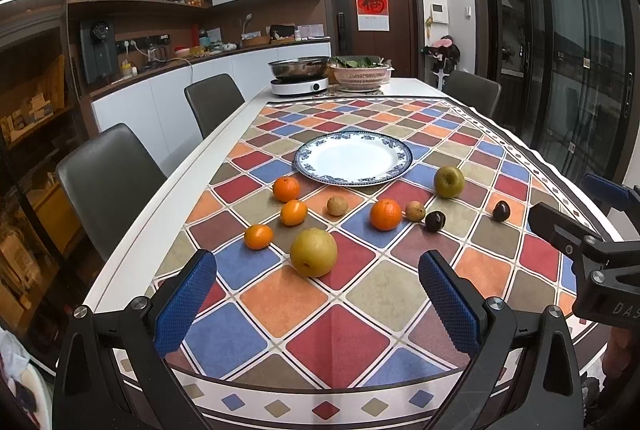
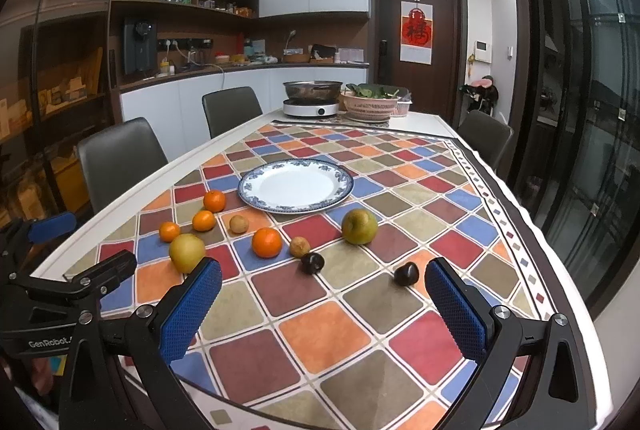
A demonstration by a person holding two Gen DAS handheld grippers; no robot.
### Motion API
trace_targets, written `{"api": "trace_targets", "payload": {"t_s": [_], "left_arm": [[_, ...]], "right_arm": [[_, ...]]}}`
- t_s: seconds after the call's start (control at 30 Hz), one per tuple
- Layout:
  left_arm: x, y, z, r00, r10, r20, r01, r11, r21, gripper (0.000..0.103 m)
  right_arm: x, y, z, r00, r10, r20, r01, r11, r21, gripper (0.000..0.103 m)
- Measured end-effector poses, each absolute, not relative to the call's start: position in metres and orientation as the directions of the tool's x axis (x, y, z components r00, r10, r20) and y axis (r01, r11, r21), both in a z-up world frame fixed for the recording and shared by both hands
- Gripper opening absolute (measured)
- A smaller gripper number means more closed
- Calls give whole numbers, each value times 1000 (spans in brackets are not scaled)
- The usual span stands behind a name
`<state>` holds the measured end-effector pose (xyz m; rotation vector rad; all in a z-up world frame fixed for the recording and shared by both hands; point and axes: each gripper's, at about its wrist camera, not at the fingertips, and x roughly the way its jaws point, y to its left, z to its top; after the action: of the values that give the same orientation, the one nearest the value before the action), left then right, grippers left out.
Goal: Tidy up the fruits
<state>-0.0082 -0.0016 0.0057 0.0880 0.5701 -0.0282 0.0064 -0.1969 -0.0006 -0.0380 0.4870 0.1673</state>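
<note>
An empty blue-rimmed white plate (image 1: 396, 148) (image 2: 256, 188) lies mid-table on the chequered cloth. In front of it lie several oranges (image 1: 385, 214) (image 2: 267, 242), a yellow pear (image 1: 313, 252) (image 2: 187, 252), a green pear (image 1: 449, 181) (image 2: 359, 226), two small brown fruits (image 1: 337, 206) (image 2: 299, 246) and two dark plums (image 1: 435, 221) (image 2: 406, 274). My left gripper (image 1: 318, 288) is open and empty, just short of the yellow pear. My right gripper (image 2: 324, 290) is open and empty, near the plums.
An induction cooker with a steel pot (image 1: 299, 72) and a pink basket of greens (image 1: 362, 74) stand at the table's far end. Grey chairs (image 1: 108, 182) line the left side, one (image 1: 472, 90) at the right. The right gripper's body (image 1: 592, 250) shows at the right edge.
</note>
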Motion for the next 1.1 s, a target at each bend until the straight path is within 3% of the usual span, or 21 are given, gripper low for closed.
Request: {"api": "trace_targets", "payload": {"t_s": [0.47,0.77,1.1], "left_arm": [[13,-2,-6,829,15,-559,53,993,105,103],[42,4,-15,796,-37,-604,95,993,64,102],[78,13,-36,762,-53,-645,121,991,62,84]], "right_arm": [[31,-193,-14,836,167,-522,-197,980,-2,102],[62,-184,-26,800,204,-565,-240,971,10,102],[101,-173,-42,759,215,-614,-256,966,22,93]]}}
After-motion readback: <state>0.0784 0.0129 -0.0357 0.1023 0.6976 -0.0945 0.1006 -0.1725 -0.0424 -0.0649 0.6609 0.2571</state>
